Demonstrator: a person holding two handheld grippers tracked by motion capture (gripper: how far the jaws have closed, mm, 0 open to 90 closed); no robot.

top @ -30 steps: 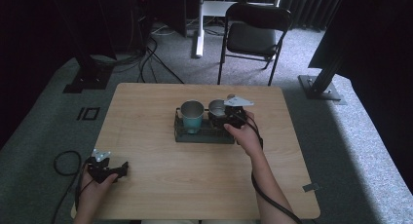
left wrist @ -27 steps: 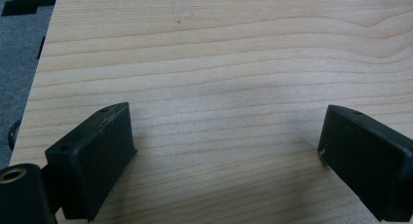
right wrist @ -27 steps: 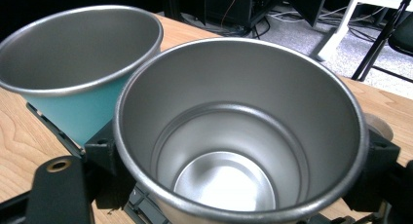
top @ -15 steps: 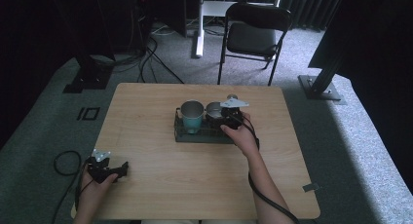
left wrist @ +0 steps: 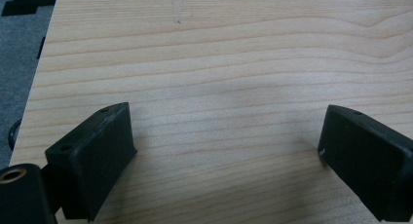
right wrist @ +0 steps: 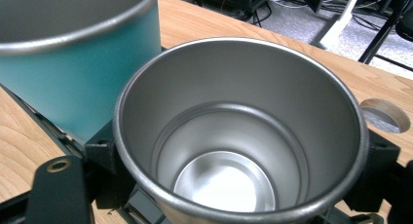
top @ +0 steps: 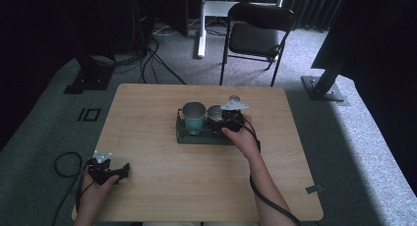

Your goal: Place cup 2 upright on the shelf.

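A dark tray (top: 204, 139) sits mid-table with a teal cup (top: 193, 117) and a bare steel cup (top: 215, 113) standing side by side in it. My right gripper (top: 230, 121) is at the steel cup's right side. In the right gripper view the empty steel cup (right wrist: 234, 136) sits between my right gripper (right wrist: 238, 156) fingers (right wrist: 104, 153), which press on both its sides. The teal cup (right wrist: 83, 83) stands close behind it. My left gripper (top: 112, 172) rests near the table's front left corner. Its jaws stand wide open over bare wood in the left gripper view (left wrist: 226, 151).
A round cable hole (top: 234, 98) lies in the tabletop just behind the tray. A black folding chair (top: 255, 37) stands beyond the far edge. Cables lie on the floor at the back left, and a cable loop (top: 64, 163) trails off the front left.
My right gripper has shifted slightly left and toward the person at the steel cup. The left gripper has stayed put.
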